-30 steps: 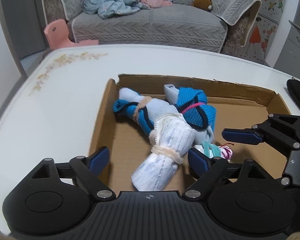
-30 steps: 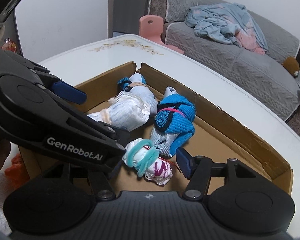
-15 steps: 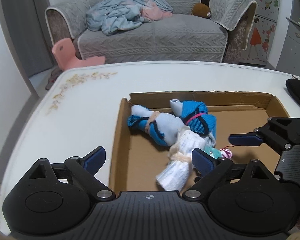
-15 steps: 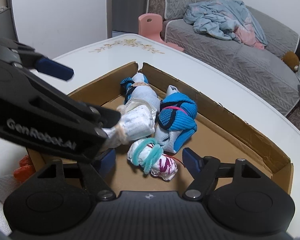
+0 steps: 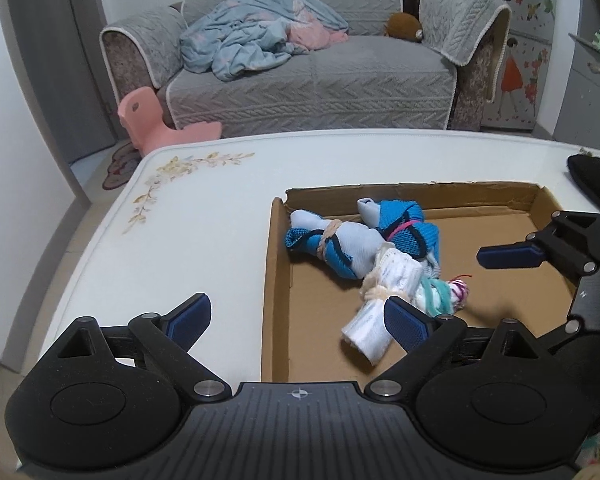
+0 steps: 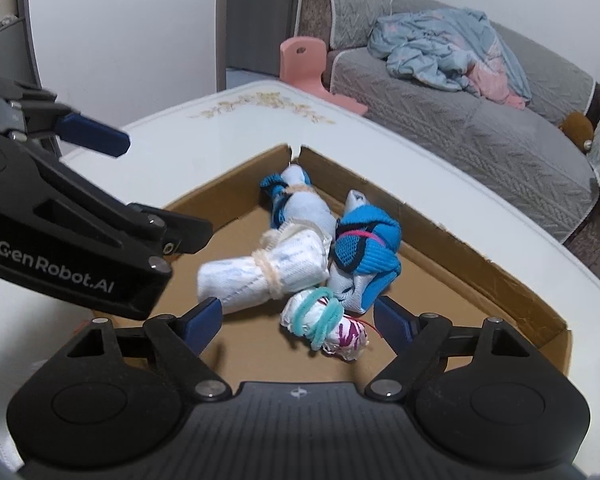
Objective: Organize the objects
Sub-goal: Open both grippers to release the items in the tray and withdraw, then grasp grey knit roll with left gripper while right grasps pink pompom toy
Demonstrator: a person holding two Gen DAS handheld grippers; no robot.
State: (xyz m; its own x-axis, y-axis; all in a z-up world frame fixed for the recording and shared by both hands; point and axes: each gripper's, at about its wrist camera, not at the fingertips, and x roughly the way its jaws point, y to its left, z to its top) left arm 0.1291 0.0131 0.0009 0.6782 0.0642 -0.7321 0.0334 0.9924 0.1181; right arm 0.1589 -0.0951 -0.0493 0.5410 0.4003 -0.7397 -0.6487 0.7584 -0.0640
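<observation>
the left gripper [image 5: 296,316] has pulled back and up from the cardboard box [image 5: 276,280], so its left finger [image 5: 190,316] now hangs over the white table [image 5: 180,240] instead of inside the box. the right gripper [image 6: 298,320] has just been opening its jaws, and the small sock bundle with the teal band [image 6: 324,324] now lies free between them.
</observation>
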